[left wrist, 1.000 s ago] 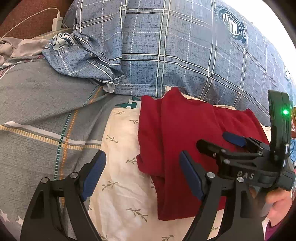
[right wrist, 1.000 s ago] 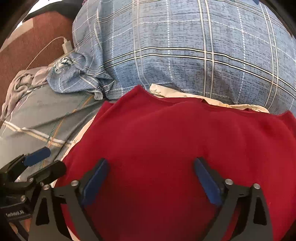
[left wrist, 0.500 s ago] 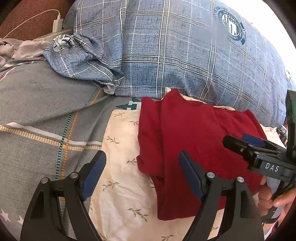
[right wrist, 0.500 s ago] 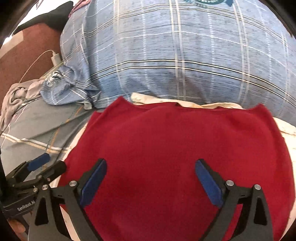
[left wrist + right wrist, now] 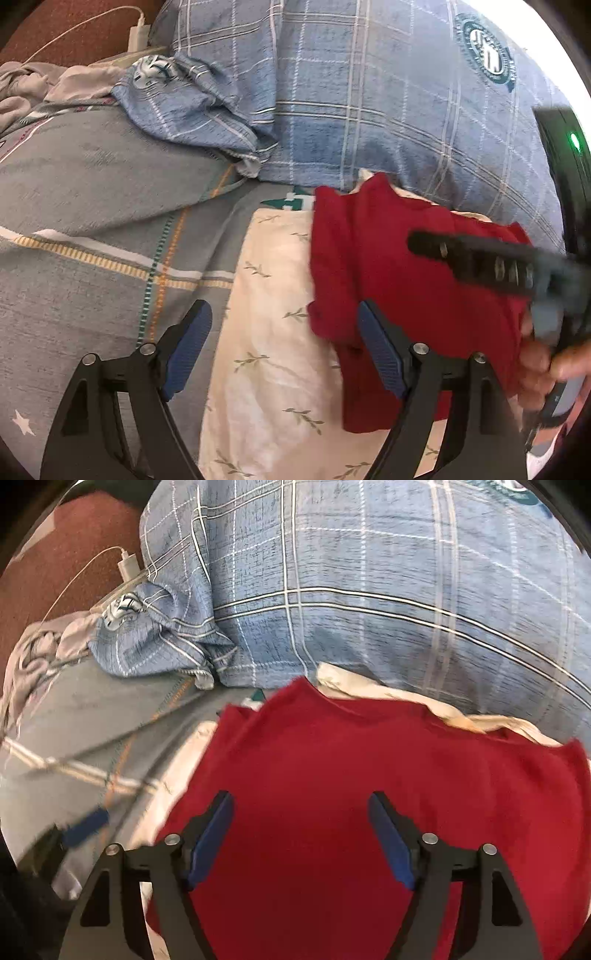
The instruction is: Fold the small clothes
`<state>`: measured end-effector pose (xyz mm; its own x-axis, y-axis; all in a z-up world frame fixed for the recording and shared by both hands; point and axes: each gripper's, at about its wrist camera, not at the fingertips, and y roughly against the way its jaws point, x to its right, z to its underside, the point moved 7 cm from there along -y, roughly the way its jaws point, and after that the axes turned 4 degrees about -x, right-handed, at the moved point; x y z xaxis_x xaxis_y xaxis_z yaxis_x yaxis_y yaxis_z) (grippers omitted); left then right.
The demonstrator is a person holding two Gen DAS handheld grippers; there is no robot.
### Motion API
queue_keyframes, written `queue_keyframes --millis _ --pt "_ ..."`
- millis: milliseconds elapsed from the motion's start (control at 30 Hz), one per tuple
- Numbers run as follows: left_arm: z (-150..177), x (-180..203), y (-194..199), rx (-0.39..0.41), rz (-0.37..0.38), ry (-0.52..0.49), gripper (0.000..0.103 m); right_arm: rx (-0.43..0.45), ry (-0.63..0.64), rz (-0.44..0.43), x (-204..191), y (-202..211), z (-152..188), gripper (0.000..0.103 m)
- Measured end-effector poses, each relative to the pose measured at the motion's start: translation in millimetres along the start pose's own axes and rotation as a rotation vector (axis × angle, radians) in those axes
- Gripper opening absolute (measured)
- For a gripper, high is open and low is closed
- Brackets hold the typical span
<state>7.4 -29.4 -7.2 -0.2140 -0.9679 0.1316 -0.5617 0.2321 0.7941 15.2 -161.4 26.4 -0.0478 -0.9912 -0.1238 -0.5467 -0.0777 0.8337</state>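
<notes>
A folded red garment [image 5: 399,291] [image 5: 351,794] lies on a cream leaf-print cloth [image 5: 269,350] on the bed. My left gripper [image 5: 284,336] stands open over the cream cloth at the garment's left edge, with nothing between its blue pads. My right gripper [image 5: 301,830] hovers above the middle of the red garment; its jaws are closing, and no fabric is pinched between them. In the left wrist view the right gripper [image 5: 476,258] appears blurred over the garment's right side, held by a hand [image 5: 546,362].
A large blue plaid pillow [image 5: 369,103] [image 5: 369,590] rises right behind the garment. A crumpled blue plaid pillowcase [image 5: 184,107] and grey clothes [image 5: 37,85] lie at the back left. A white charger and cable [image 5: 125,566] rest on the brown headboard. Grey striped bedding [image 5: 92,221] covers the left.
The right gripper swung out to the right, then back left over the garment, and its jaws narrowed. The left gripper stayed in place.
</notes>
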Motion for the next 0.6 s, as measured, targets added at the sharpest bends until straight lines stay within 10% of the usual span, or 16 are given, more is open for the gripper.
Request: queue_keyframes --millis 200,467,600 --pt "-1 -17 -6 -0.037 0.022 0.076 0.081 -0.118 -0.031 -0.090 -18 -33 -24 0.079" --pt "2 -9 -8 -0.068 0.083 0.076 0.081 -0.197 0.050 0.020 -42 -79 -38 0.088" --pt "0 5 0 -0.052 0.210 0.081 0.081 -0.173 0.094 0.119 -40 -83 -37 0.058"
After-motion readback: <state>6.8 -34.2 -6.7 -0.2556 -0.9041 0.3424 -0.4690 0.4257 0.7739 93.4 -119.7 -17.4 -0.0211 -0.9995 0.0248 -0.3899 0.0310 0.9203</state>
